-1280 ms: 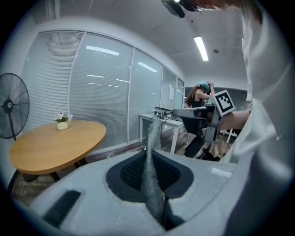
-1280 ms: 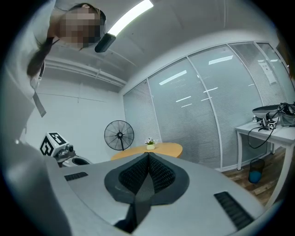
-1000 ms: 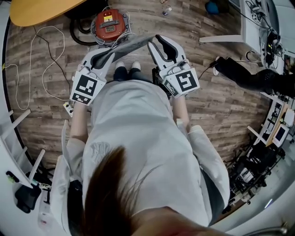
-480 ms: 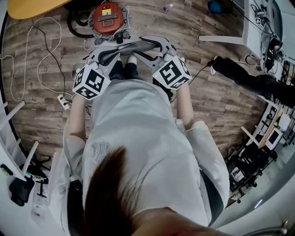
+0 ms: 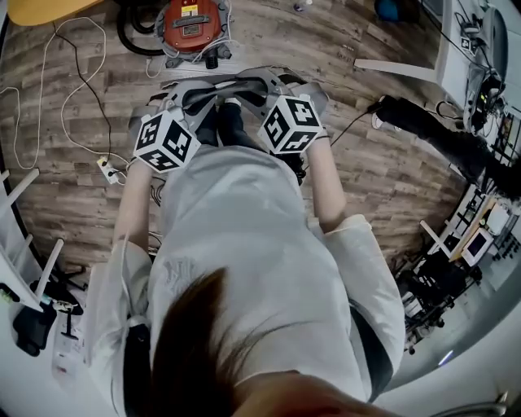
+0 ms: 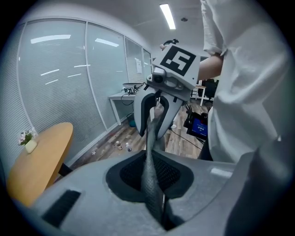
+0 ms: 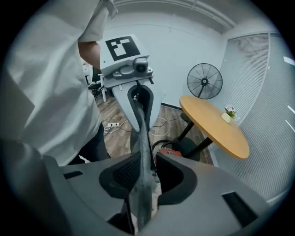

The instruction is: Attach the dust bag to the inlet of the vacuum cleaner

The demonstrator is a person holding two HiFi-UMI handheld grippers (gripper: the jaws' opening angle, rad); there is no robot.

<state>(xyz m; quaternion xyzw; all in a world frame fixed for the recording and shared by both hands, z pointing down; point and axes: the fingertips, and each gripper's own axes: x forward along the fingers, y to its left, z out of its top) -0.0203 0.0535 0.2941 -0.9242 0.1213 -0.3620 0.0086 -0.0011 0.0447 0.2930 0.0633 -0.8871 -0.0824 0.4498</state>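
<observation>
No legible text anywhere; label (image 5: 190, 11) on the red vacuum cleaner (image 5: 194, 28) at 11 o'clock is too small.

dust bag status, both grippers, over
Left gripper shut on dust bag. Right gripper just closed in, pinching its other end, bag stretched between. Vacuum cleaner ahead, bag not on it yet.

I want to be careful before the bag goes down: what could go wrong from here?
The right gripper has just been closing on the dust bag; this pinch may slip. The bag is stretched into a narrow strip, so its opening may miss the vacuum cleaner.
</observation>
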